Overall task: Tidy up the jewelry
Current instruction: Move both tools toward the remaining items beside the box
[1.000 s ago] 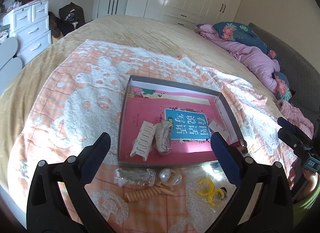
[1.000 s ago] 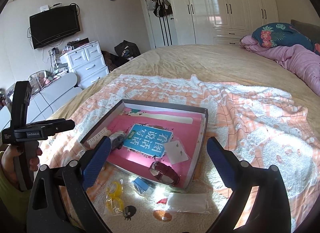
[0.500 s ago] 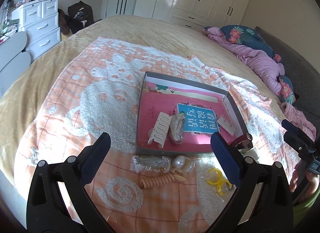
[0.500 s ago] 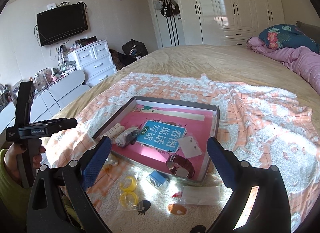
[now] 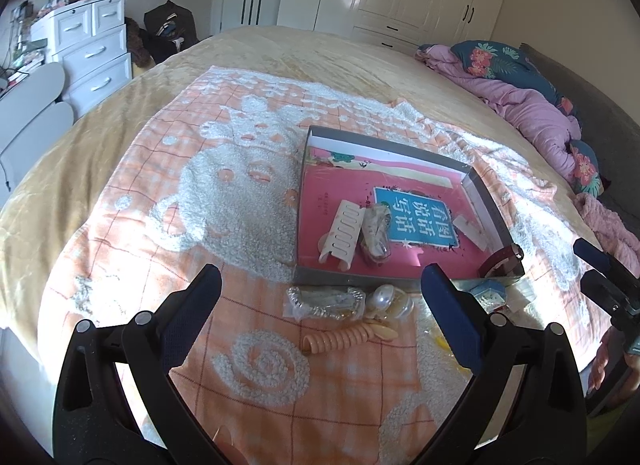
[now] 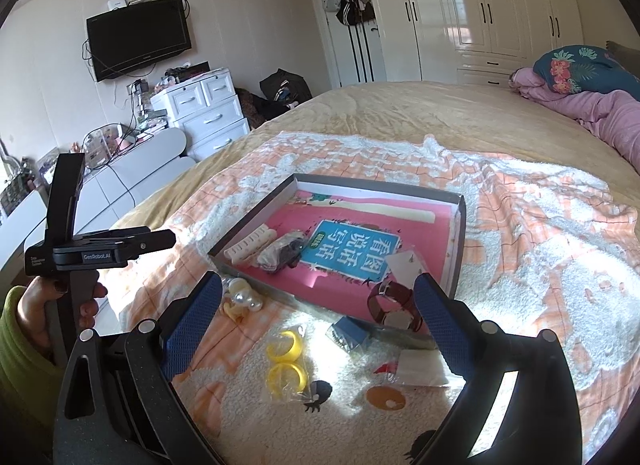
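A: Reading off the labels, what showed?
B: "GenRobot.AI" stood in white on the left gripper (image 6: 100, 255), seen side-on from the right wrist camera. The blue label (image 5: 414, 221) on the pink book in the tray (image 5: 304, 201) carried large white Chinese characters, "看图说话写话".

A: And the grippers?
B: Both hung above the bed (image 5: 120, 113), fingers wide apart, nothing between them. The right gripper (image 6: 316, 317) pointed at the tray's near corner.

A: Where lay the jewelry?
B: In the tray: a cream clip (image 5: 344, 235), a bagged piece (image 5: 376, 235) touching it, a white card (image 6: 406, 265) and a red watch (image 6: 394, 305) in the near right corner. Outside, just before the tray wall: a bagged chain (image 5: 324, 302), pearls (image 5: 386, 297) and a peach coil (image 5: 340, 341), lying between the left fingers (image 5: 192, 317) in that view. Yellow rings (image 6: 286, 361) and a blue box (image 6: 348, 335) lay between the right fingers (image 6: 440, 325).
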`<state>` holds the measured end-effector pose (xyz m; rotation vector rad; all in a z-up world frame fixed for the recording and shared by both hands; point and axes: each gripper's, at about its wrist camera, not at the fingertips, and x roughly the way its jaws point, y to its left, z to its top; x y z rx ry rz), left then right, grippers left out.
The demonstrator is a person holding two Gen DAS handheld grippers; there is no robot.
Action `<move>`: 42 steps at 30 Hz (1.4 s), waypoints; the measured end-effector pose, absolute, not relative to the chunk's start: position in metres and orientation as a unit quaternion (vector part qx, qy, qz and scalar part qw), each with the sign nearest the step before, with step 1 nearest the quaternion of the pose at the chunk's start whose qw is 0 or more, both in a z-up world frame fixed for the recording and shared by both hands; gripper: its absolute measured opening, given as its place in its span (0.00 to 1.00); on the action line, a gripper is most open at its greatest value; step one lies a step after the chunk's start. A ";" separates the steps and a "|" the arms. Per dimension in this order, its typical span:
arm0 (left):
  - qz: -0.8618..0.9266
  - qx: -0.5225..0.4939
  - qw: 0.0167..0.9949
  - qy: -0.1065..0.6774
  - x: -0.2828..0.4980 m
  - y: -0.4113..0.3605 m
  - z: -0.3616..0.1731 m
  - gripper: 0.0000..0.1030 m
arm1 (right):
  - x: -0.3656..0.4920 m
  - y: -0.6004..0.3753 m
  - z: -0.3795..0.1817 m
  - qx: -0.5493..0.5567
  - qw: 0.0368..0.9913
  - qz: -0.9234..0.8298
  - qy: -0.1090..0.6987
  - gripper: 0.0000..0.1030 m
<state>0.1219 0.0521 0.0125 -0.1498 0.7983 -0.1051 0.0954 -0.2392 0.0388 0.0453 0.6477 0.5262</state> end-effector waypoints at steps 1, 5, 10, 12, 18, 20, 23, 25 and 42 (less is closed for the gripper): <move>-0.050 -0.071 0.917 0.389 0.121 0.052 0.011 0.91 | 0.094 -0.238 0.038 0.022 0.913 0.257 0.315 0.93; -0.047 -0.065 0.916 0.394 0.118 0.051 0.007 0.91 | 0.090 -0.234 0.033 0.019 0.910 0.264 0.320 0.93; -0.044 -0.056 0.914 0.399 0.114 0.048 0.001 0.91 | 0.087 -0.229 0.027 0.019 0.905 0.270 0.328 0.93; -0.043 -0.052 0.913 0.402 0.114 0.047 -0.001 0.91 | 0.086 -0.227 0.024 0.018 0.902 0.274 0.332 0.93; -0.040 -0.043 0.911 0.409 0.111 0.044 -0.008 0.91 | 0.081 -0.217 0.012 0.004 0.897 0.276 0.344 0.93; -0.039 -0.040 0.909 0.412 0.111 0.044 -0.011 0.91 | 0.079 -0.213 0.007 -0.002 0.895 0.279 0.349 0.93; -0.038 -0.038 0.907 0.417 0.111 0.044 -0.015 0.91 | 0.077 -0.208 0.000 -0.005 0.890 0.283 0.356 0.93; -0.038 -0.036 0.905 0.422 0.111 0.044 -0.018 0.91 | 0.076 -0.204 -0.005 -0.006 0.888 0.286 0.361 0.93; -0.018 -0.040 0.886 0.461 0.122 0.057 -0.054 0.91 | 0.081 -0.192 -0.032 -0.011 0.871 0.296 0.391 0.93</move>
